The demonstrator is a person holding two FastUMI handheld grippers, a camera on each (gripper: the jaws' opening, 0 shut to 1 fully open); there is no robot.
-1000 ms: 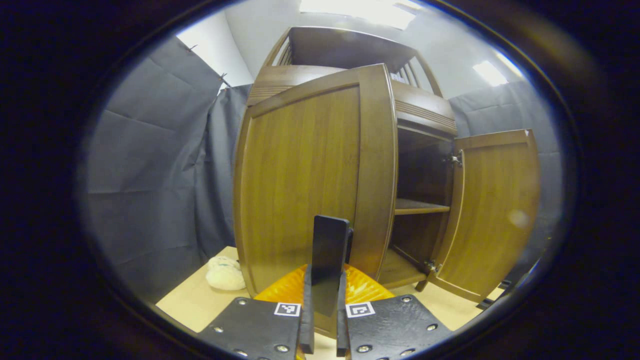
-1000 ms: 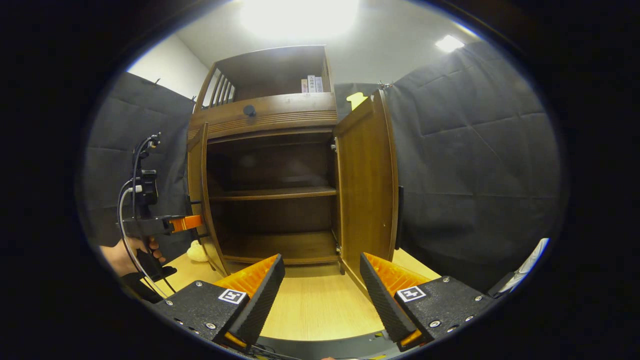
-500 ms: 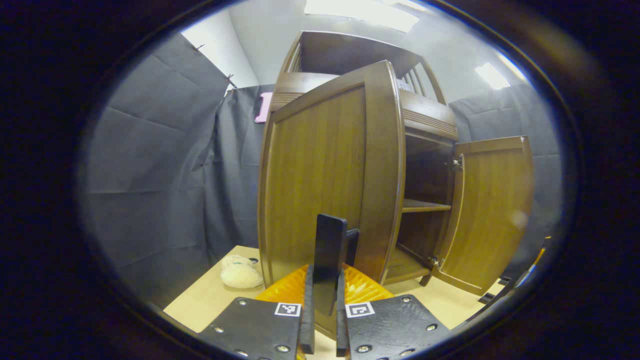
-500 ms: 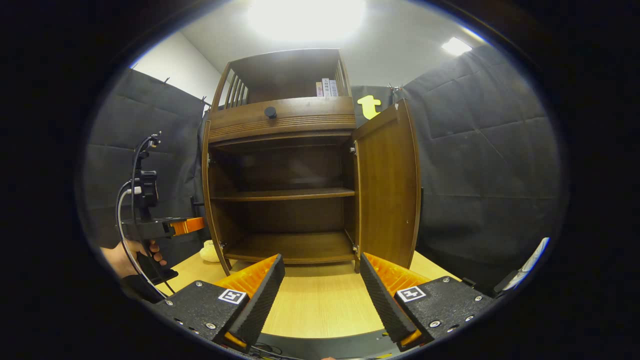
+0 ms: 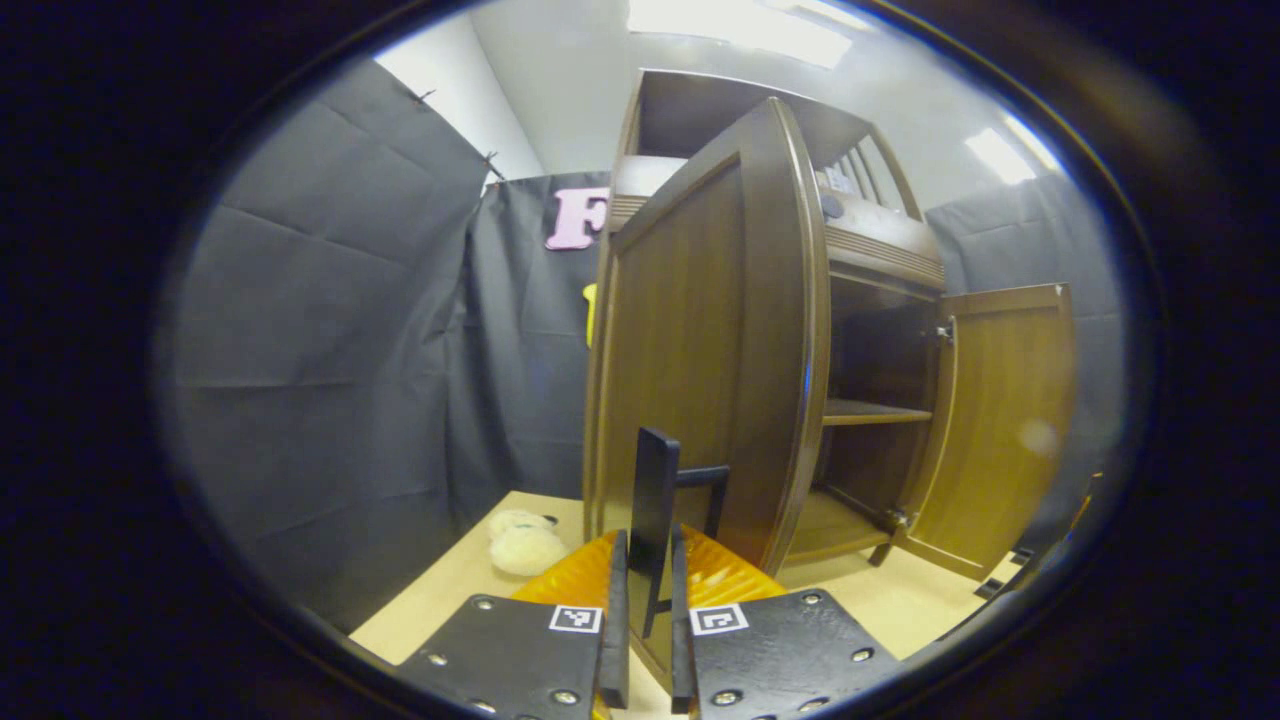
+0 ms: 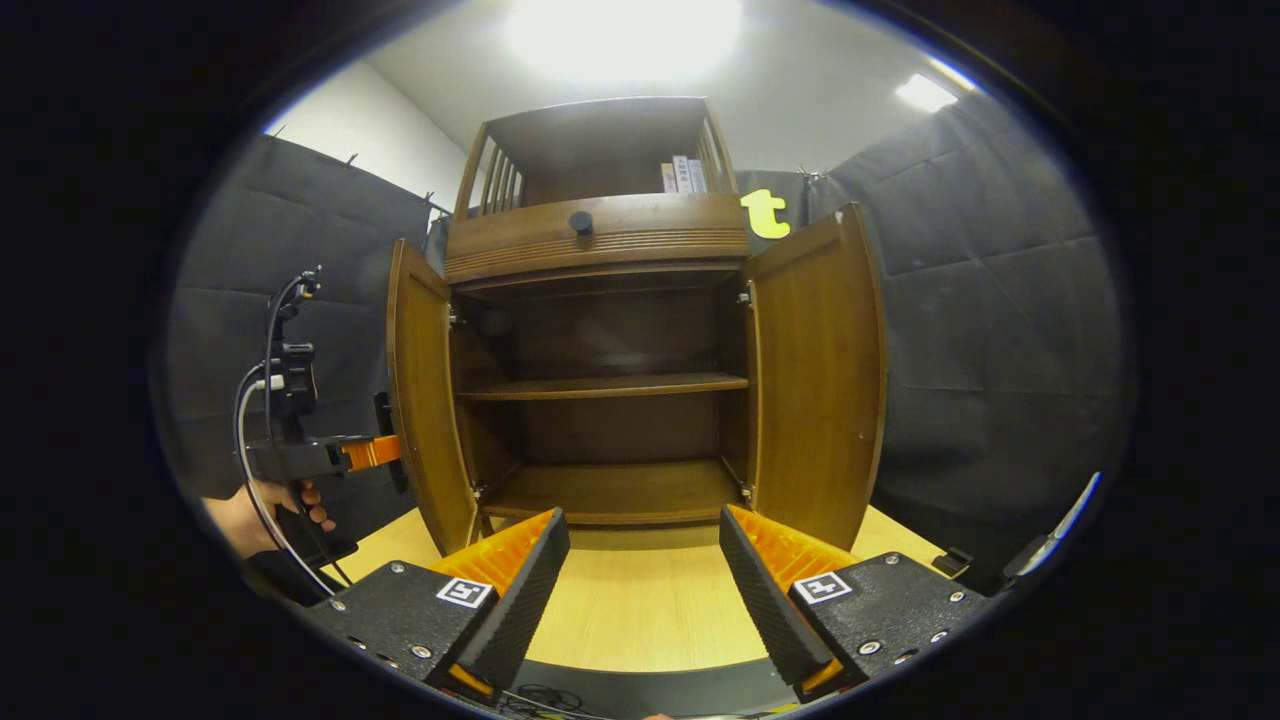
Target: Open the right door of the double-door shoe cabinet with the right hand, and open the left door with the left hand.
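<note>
— Looking at the brown wooden double-door shoe cabinet [image 6: 600, 300], how do its doors stand?

— Both are swung out. In the right gripper view the left door [image 6: 425, 400] and the right door [image 6: 815, 380] stand wide on each side, and the dark shelves [image 6: 600, 385] between them are bare. The cabinet stands on a light wooden floor [image 6: 630, 610].

— What does the left gripper [image 5: 645, 590] do?

— Its jaws are closed on the black bar handle [image 5: 655, 500] of the left door [image 5: 700, 360]. A hand [image 6: 265, 505] holds this gripper [image 6: 375, 452] beside the door.

— And the right gripper [image 6: 640, 580]?

— Its orange ribbed fingers [image 6: 515, 570] stand well apart, holding nothing, in front of the cabinet.

— Anything else?

— A cream plush toy [image 5: 525, 545] lies on the floor near the cabinet.
</note>
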